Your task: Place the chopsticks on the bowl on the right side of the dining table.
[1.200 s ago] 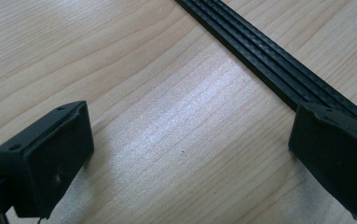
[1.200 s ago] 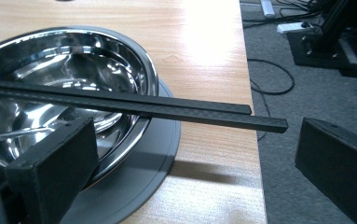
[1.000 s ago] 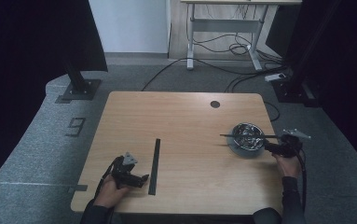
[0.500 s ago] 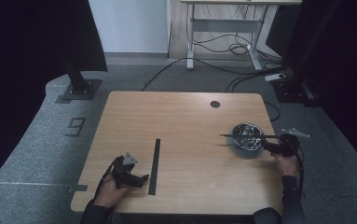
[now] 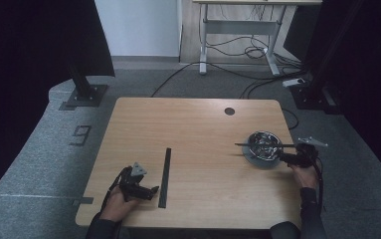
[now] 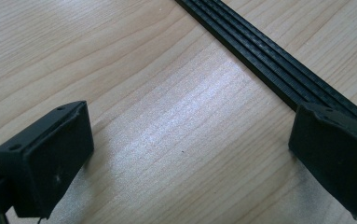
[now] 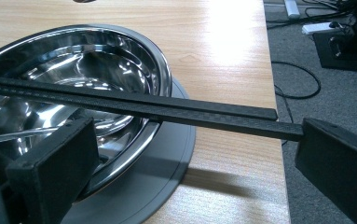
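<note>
Left gripper [image 5: 145, 190]: resting, jaws apart, beside black strip [image 5: 164, 177], near front edge.
Right gripper [image 7: 185, 163]: jaws apart around chopsticks [image 7: 134, 106] lying across steel bowl [image 7: 134, 56].
Change: nothing shifting.

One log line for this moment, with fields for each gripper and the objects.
left gripper: open, beside black strip | right gripper: open, at steel bowl | black stick: lying across bowl rim | bowl: on grey plate

From my station the high view is dim with dark edges. Between the left fingers [image 6: 45, 154], glare whitens the table [image 6: 176, 121]. The steel bowl [image 7: 87, 60] shows sharp reflections; near fingers blur.
</note>
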`<action>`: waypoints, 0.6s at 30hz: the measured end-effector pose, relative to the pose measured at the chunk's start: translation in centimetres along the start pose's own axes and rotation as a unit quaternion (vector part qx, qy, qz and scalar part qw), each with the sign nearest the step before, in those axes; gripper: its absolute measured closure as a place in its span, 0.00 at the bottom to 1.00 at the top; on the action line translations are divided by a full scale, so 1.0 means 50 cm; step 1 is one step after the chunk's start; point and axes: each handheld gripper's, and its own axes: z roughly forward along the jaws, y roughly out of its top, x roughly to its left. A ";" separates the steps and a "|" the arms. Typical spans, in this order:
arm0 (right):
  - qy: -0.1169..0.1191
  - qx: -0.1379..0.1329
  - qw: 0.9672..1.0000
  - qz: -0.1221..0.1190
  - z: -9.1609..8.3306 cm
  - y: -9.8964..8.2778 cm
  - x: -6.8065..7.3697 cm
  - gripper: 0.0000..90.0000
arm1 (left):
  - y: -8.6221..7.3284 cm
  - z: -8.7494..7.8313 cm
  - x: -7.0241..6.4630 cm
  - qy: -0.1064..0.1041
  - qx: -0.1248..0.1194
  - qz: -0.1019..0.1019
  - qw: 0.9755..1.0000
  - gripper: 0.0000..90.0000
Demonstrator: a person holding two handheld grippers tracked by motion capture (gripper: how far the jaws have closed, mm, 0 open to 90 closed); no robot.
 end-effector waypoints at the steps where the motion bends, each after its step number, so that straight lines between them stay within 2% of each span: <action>1: 0.000 0.001 1.000 -0.001 0.000 0.000 0.001 0.00 | 0.000 0.000 0.000 0.000 0.000 0.000 1.000 0.00; 18: 0.007 0.007 1.000 -0.016 0.005 0.001 0.012 0.00 | 0.000 0.000 0.000 0.000 0.000 0.000 1.000 0.00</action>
